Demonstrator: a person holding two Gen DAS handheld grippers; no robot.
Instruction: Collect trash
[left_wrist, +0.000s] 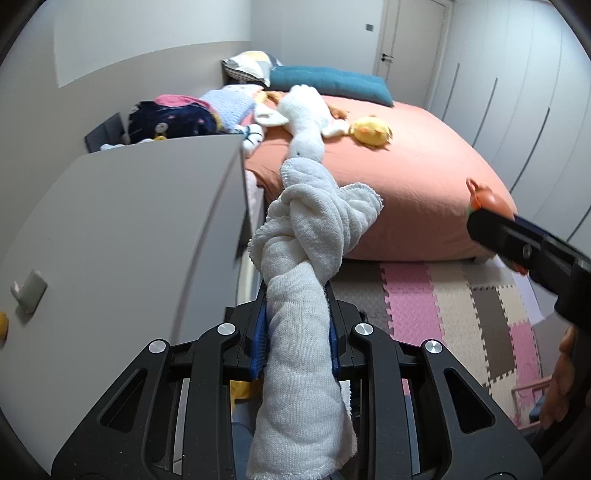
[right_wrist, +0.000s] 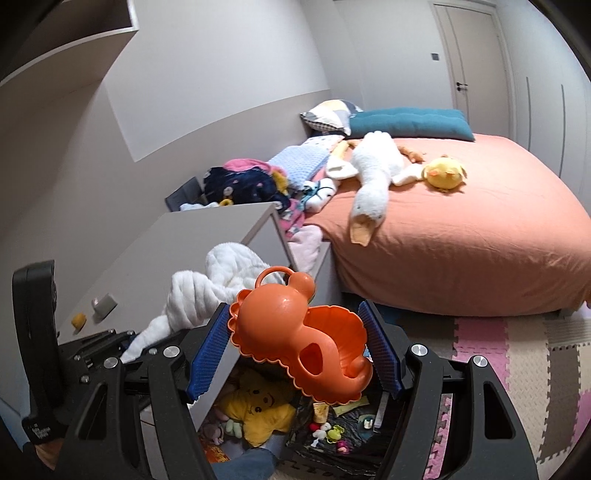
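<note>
A: What is held?
B: A knotted white towel is clamped in the left gripper; an orange plastic toy is pinched by the right gripper.

A: What remains?
B: Neither is deposited; small litter is seen at six o'clock below.

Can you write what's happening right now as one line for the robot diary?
left gripper: shut on knotted white towel | right gripper: shut on orange toy | both held up near bed
</note>
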